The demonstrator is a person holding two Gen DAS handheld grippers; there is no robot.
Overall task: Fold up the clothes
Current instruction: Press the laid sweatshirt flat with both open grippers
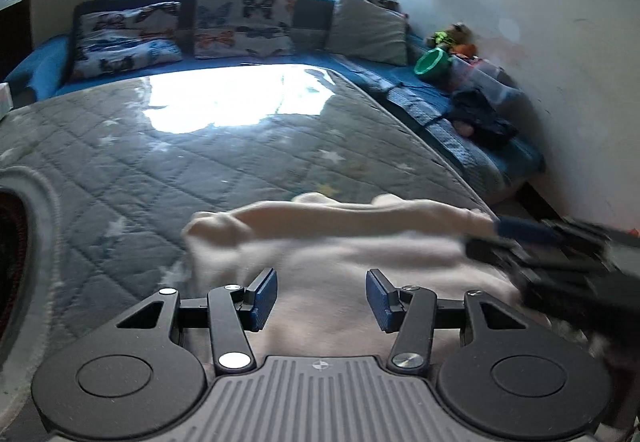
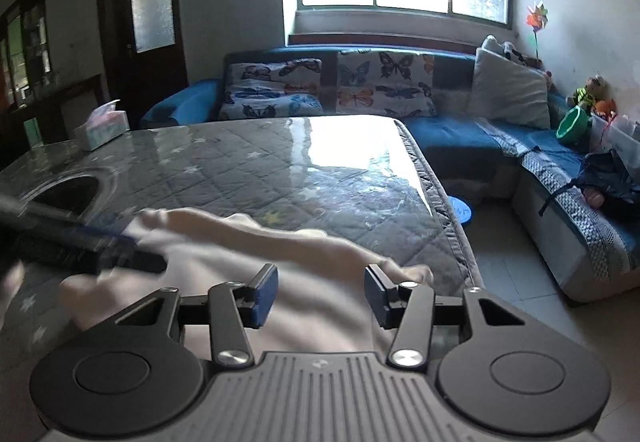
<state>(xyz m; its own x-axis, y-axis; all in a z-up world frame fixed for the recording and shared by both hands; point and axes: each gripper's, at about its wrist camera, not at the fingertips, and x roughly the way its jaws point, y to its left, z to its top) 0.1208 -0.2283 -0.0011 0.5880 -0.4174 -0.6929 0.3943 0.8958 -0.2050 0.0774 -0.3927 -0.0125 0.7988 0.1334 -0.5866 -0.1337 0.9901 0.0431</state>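
On the quilted grey table cover (image 1: 208, 162) in the left wrist view lies a cream garment (image 1: 328, 282), bunched near the table's right edge with a rolled fold along its far side. The left gripper (image 1: 322, 300) hangs over the cloth with its blue pads apart and nothing pinched between them. The right gripper (image 1: 532, 242), blurred, reaches in from the right beside the fold's end; I cannot tell from here how its jaws stand. Beyond the table runs a blue sofa (image 1: 400, 74) with butterfly cushions (image 1: 244, 24).

Across the right wrist view, the same cream garment (image 2: 312, 282) sits at the near corner of the table cover (image 2: 260, 170). The right gripper (image 2: 322, 296) is spread above it, gripping nothing. The left gripper (image 2: 80, 246), blurred, comes in from the left at the garment's edge. A tissue box (image 2: 102, 124) stands at the far left.
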